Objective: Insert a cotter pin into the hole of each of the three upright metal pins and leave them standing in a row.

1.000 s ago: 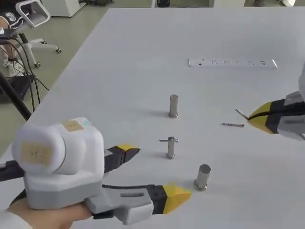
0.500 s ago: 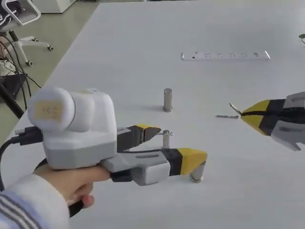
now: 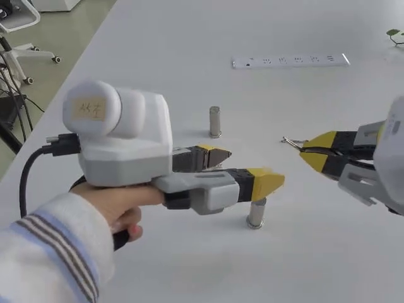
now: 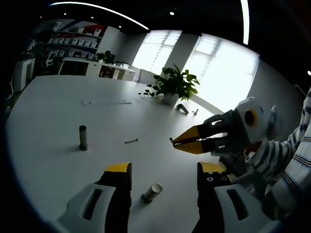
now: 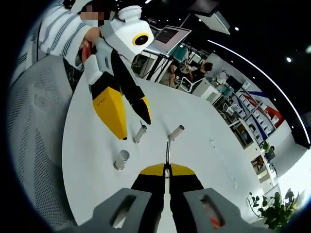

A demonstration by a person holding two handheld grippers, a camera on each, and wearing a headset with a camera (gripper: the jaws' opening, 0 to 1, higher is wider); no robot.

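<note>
Right gripper was pinched shut on a cotter pin, its tip poking out ahead of the jaws. Left gripper gaped wide, empty, hovering just over the near metal pin. The far metal pin stood upright beyond, the power strip well behind it.

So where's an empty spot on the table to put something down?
The table is bare between the power strip and the far pin, and along the front edge, this side of the near pin. It's crowded in the middle: the open left gripper and the right gripper, shut on a cotter pin, face each other over the pins.
</note>
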